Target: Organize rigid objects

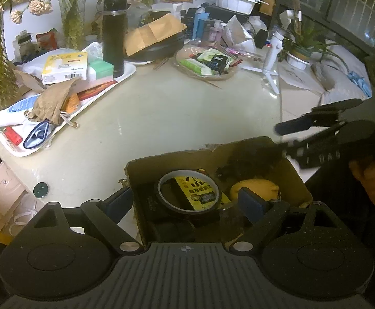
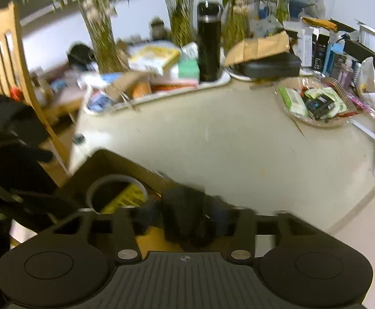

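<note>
An open cardboard box (image 1: 294, 173) stands at the near edge of the pale table (image 1: 177, 113). Inside lie a roll of tape (image 1: 214, 215), a yellow-labelled item (image 1: 200, 189) seen through its ring, and a yellow rounded object (image 1: 259, 186). My left gripper (image 1: 187, 202) is open, one finger outside the box's left wall and the other inside. My right gripper (image 2: 184, 209) (image 1: 295, 118), held by a hand (image 1: 373, 177), is open over the box (image 2: 115, 163). A blurred black object (image 2: 187, 224) sits between its fingers; I cannot tell if the pads touch it.
A white tray (image 1: 125, 76) with boxes and a tall black flask (image 1: 113, 33) stands at the back left. A basket of packets (image 1: 228, 76), a white tripod (image 1: 271, 59) and potted plants line the back. A wooden chair (image 2: 9, 59) is left of the table.
</note>
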Demonstrator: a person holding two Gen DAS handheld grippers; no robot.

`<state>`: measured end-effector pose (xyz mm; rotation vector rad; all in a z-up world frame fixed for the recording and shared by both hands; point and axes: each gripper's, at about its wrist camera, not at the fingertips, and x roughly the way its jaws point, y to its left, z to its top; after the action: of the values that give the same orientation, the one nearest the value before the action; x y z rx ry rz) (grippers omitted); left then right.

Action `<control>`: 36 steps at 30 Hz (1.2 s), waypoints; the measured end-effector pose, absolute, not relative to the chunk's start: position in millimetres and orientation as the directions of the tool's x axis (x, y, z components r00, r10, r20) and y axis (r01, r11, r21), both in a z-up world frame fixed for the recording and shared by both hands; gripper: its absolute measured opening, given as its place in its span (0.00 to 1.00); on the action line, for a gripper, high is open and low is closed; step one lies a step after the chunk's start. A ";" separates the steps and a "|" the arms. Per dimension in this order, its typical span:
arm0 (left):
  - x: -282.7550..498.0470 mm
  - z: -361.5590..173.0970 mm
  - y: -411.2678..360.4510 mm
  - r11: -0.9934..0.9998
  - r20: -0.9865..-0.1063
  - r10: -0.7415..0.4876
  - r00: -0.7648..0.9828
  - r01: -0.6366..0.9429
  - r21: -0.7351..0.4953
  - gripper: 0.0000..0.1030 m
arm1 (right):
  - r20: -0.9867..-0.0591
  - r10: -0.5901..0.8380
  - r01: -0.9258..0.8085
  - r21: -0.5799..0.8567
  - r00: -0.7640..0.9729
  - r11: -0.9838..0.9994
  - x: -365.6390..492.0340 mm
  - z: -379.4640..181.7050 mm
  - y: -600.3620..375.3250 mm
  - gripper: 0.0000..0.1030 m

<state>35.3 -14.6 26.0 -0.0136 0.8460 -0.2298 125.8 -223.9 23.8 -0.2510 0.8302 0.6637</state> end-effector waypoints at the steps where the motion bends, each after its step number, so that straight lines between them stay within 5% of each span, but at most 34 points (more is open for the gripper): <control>1: 34.9 26.0 -14.3 0.976 -0.740 -0.204 0.640 0.193 -0.103 0.87 | -0.745 0.434 -0.632 0.022 0.506 0.774 123.7 22.9 -222.8 0.93; 4: 33.9 26.4 -13.5 0.978 -0.740 -0.199 0.643 0.184 -0.102 0.87 | -0.739 0.425 -0.629 0.002 0.523 0.777 120.2 23.5 -223.1 1.00; 22: 26.6 28.8 -19.5 0.992 -0.709 -0.061 0.703 0.121 0.035 0.87 | -0.768 0.312 -0.471 0.016 0.559 0.882 100.7 23.6 -241.9 1.00; 28: 20.6 28.5 -18.1 0.995 -0.711 -0.025 0.703 0.086 0.051 1.00 | -0.790 0.269 -0.415 0.020 0.551 0.910 88.2 16.9 -246.0 1.00; 36: 13.0 23.0 -19.9 0.996 -0.741 -0.028 0.671 0.084 0.038 1.00 | -0.821 0.233 -0.399 0.007 0.521 0.917 73.2 6.1 -239.7 1.00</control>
<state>13.0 -19.9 23.0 0.0710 0.8335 -0.0632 73.2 -239.7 6.1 -0.1916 0.9510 0.3811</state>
